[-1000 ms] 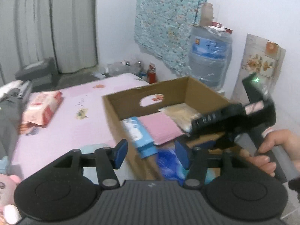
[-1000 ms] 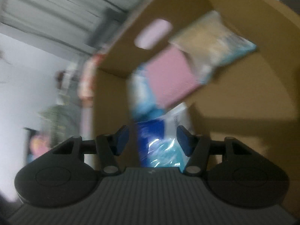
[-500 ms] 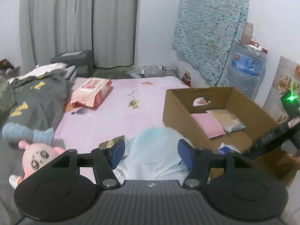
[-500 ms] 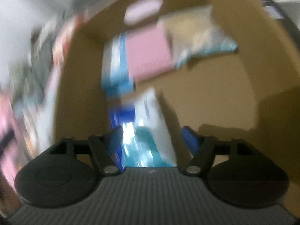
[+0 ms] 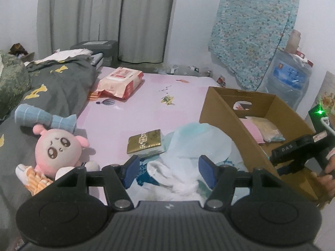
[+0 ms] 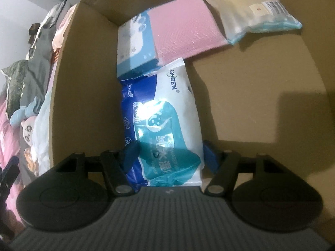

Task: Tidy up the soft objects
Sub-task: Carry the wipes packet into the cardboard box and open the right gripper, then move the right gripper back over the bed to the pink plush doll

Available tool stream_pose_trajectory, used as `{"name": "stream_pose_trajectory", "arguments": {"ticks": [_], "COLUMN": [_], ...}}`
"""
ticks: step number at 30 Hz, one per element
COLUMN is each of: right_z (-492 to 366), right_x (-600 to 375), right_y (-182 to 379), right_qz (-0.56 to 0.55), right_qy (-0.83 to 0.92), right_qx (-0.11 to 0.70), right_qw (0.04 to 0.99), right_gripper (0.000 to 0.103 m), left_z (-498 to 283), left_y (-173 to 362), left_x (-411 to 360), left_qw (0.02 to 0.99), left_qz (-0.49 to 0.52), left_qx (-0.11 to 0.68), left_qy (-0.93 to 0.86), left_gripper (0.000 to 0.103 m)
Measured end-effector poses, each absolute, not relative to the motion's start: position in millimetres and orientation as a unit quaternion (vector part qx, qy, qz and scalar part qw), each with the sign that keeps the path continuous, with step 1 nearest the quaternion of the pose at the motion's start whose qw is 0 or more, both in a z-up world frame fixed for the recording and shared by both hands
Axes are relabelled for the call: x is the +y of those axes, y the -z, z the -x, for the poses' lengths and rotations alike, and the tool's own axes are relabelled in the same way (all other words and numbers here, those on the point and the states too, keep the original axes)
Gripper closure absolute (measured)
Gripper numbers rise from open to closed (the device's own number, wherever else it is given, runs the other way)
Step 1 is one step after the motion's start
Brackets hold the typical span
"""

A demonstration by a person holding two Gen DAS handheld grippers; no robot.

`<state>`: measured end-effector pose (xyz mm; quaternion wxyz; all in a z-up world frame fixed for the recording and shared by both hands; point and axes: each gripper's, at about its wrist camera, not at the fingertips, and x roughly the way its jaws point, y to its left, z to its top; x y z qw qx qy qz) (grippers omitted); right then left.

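Note:
My right gripper (image 6: 170, 154) is inside the cardboard box (image 6: 83, 83), pointing steeply down. A blue-and-white wet wipes pack (image 6: 163, 108) lies between its jaws against the box's left wall. The jaws are closing, but the pads do not press on the pack. Beyond it lie a light blue pack (image 6: 136, 41), a pink padded envelope (image 6: 184, 27) and a clear bag of beige material (image 6: 251, 10). My left gripper (image 5: 168, 171) is open and holds nothing, above a crumpled white and pale blue plastic bag (image 5: 194, 144) on the pink bed. A gold pack (image 5: 145, 142) lies just beyond it.
The box (image 5: 222, 113) stands at the bed's right side. A pink plush doll (image 5: 56, 146) and a blue plush (image 5: 41, 117) lie at the left on a grey blanket (image 5: 58, 87). A red-and-white pack (image 5: 121, 81) is farther back. A water jug (image 5: 291, 79) stands behind the box.
The left gripper swung left, from over the box to the bag on the bed. The right gripper's jaws widened around the wipes pack, which now lies in the box.

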<state>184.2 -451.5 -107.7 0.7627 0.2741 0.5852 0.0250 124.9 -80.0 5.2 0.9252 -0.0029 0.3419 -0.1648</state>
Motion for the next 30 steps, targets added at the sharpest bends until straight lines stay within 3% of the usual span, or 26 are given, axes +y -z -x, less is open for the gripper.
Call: {"name": "stream_pose_trajectory", "arguments": {"ticks": [8, 12, 24, 30], "right_z": [-184.2, -175.7, -171.9, -192.5], "right_x": [-446.3, -456.6, -430.1, -357.0], "right_y": [100.5, 87.6, -25.0, -43.4], "right_qz": [-0.282, -0.304, -0.288, -0.28], "right_qy": [-0.023, -0.014, -0.068, -0.175], "right_qx": [0.574, 0.558, 0.445, 0.44], "right_qw": [0.768, 0.772, 0.845, 0.835], "right_gripper": [0.034, 0.024, 0.016, 0.015], "left_z": [-121.7, -121.0, -116.2, -113.9], "left_y": [-3.9, -7.2, -26.6, -17.1], "left_x": [-67.5, -54.9, 3.3, 25.9], "left_qw": [0.932, 0.94, 0.962, 0.959], "left_qz": [0.001, 0.004, -0.002, 0.007], "left_qx": [0.331, 0.318, 0.268, 0.282], "left_qy": [0.146, 0.126, 0.043, 0.019], "left_gripper": [0.038, 0.037, 0.036, 0.036]}}
